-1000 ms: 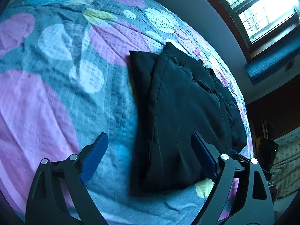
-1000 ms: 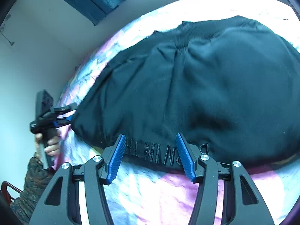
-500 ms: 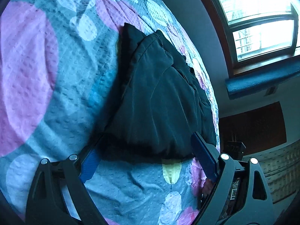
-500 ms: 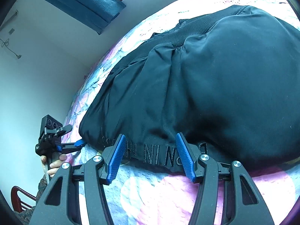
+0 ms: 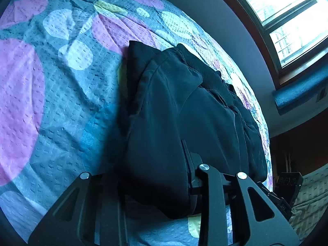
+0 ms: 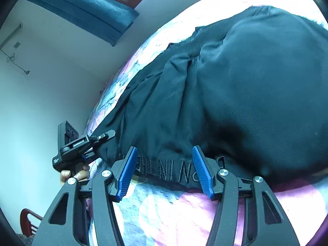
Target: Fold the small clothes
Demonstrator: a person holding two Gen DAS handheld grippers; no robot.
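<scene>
The left gripper (image 5: 155, 184) is seen closed on the near edge of the dark garment (image 5: 184, 123) — a thick bunch of cloth is pinched between its fingers, whose pads are buried in the fabric. In the right wrist view the same gripper (image 6: 96, 143) is found at 9 o'clock, clamped on the garment's corner, with a bare hand (image 6: 75, 174) wrapped around its handle.

The right gripper (image 6: 166, 168) is held with its jaws apart, blue pads (image 6: 127, 172) exposed. The garment's hem is lined up between the fingers — whether the pads touch the cloth cannot be told. Embroidered lettering (image 6: 164, 166) is read along that hem, partly covered by the fingers.

The garment (image 6: 235, 94) is laid folded on a bedspread (image 5: 61, 94) patterned with pink, white and yellow spots. From the left gripper it runs toward 12 o'clock, with a ribbed band (image 5: 207, 71) near its far end. In the right wrist view it fills the frame from 9 to 3 o'clock.

A window (image 5: 287, 14) is noted at 2 o'clock in the left wrist view, and a blue panel (image 6: 82, 6) under a window frame at 11 o'clock in the right.
</scene>
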